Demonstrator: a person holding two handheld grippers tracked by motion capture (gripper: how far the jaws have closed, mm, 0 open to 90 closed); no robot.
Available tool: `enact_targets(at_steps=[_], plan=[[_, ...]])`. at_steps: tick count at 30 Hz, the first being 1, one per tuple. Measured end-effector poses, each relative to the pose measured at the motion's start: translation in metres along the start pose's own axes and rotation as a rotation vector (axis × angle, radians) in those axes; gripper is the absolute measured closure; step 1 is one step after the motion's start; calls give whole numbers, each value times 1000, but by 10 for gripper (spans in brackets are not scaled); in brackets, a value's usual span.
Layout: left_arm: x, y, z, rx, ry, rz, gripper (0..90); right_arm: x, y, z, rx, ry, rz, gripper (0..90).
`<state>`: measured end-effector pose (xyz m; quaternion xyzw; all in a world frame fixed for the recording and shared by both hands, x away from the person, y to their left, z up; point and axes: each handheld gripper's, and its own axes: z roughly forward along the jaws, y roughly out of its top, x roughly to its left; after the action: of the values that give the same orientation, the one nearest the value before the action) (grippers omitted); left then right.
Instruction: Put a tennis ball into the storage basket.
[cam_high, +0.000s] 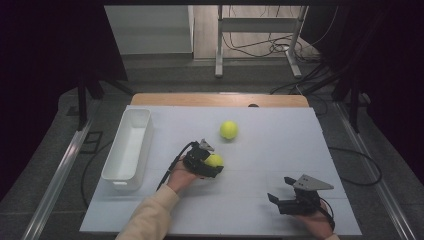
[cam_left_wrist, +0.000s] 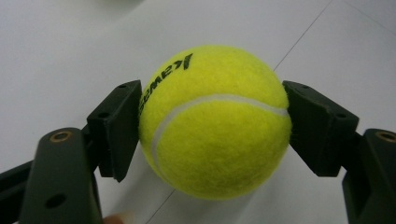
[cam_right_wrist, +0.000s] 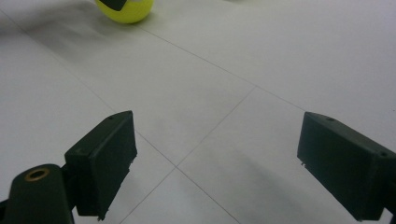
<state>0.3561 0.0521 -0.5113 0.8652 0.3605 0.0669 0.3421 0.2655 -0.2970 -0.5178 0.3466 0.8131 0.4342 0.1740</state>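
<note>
The fuzzy yellow-green tennis ball (cam_left_wrist: 215, 123) sits squarely between the left gripper (cam_left_wrist: 214, 126) fingers (cam_left_wrist: 116, 128), which press on both its sides near the middle of the white surface (cam_high: 280, 150). Black lettering on the ball, upside down, is partly legible. The right gripper (cam_right_wrist: 215, 163) has its fingers spread wide over bare surface, holding nothing. A second yellow-green tennis ball (cam_high: 228, 130) lies beyond; a white rectangular plastic bin (cam_high: 129, 147) stands at the left edge.

The fuzzy, felt-covered yellow tennis ball (cam_left_wrist: 215, 123) carries a smooth white seam and black print. The matt black plastic pads (cam_left_wrist: 116, 126) pressing on it look hard. At the frame's left, the white plastic rectangular bin (cam_high: 129, 147) looks smooth; the white tabletop (cam_high: 280, 150) is matt.
</note>
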Motion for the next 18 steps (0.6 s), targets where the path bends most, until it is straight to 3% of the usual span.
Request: enact_targets(at_steps=[10,18], plan=[[0,0,-5,-14,17,10,261,0,0,0,-2,1,2,121],[0,2,-17,-53,10,7,260,0,0,-1,-4,0,2,120]])
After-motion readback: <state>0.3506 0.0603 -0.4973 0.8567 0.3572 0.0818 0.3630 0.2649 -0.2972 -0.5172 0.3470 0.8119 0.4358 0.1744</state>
